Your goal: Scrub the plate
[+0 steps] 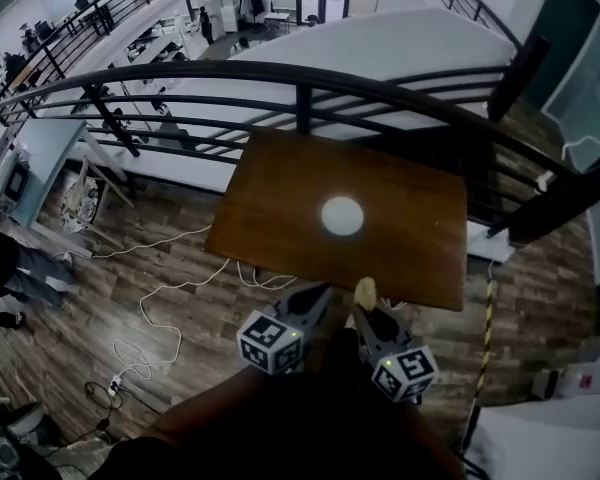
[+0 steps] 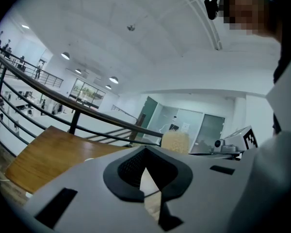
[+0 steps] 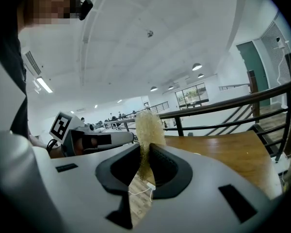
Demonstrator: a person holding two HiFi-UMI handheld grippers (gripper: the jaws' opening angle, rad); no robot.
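Plate (image 1: 342,215), white and round, lies on the wooden table (image 1: 280,228) ahead of us, apart from our left gripper (image 1: 318,296), pressed together on nothing, and our right gripper (image 1: 364,315), pinching a yellowish scrubbing pad (image 1: 365,290).

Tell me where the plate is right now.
In the head view the white plate lies near the middle of the wooden table, with the dark railing beyond the table's far edge.
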